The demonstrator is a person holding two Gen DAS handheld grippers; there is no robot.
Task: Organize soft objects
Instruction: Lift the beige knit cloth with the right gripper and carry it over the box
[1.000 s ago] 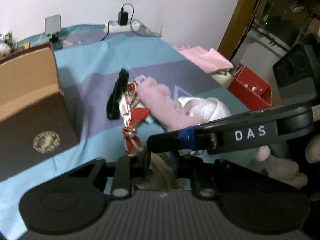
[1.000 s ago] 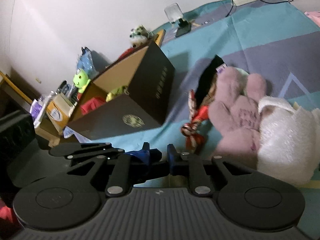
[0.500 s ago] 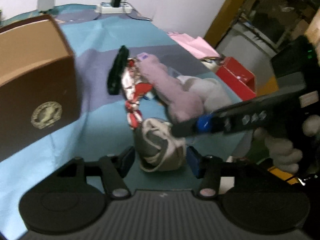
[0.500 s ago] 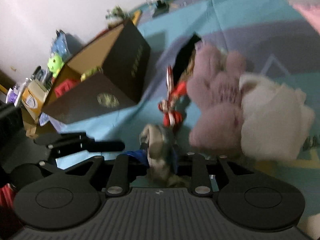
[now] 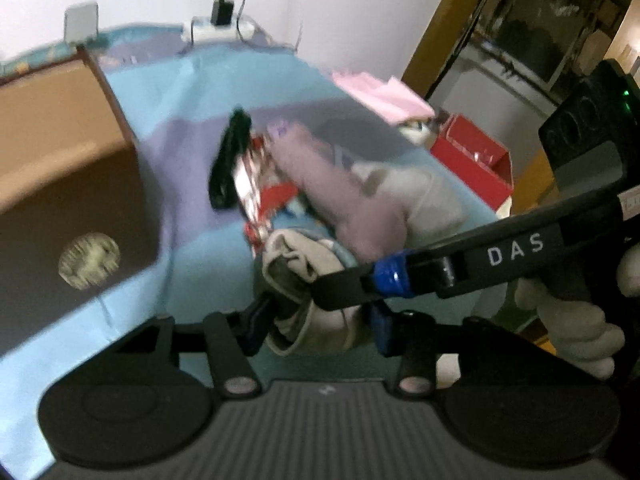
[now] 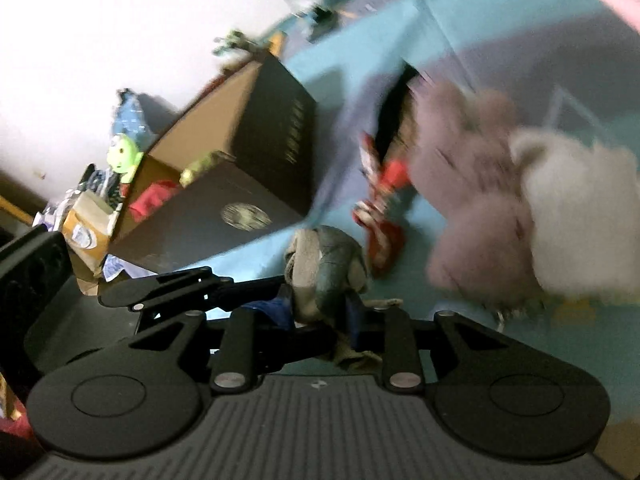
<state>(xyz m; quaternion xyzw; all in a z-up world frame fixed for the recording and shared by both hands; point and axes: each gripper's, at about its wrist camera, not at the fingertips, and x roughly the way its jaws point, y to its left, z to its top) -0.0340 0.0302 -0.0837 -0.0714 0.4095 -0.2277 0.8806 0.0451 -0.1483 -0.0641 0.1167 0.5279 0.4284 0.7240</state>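
A lived-in room of a home is shown, most likely a bedroom or spare room. A wide soft surface is covered by a teal and purple sheet (image 5: 224, 92) (bed or mattress cannot be told apart). Plush toys (image 6: 480, 184) are heaped on it beside an open brown cardboard box (image 6: 256, 168). A white power strip (image 5: 218, 30) with a charger plugged in lies against the plain white wall. Folded pink cloth (image 5: 384, 94), a red box (image 5: 476, 156) and a cluttered glass-fronted cabinet (image 5: 560, 24) are seen at the side.
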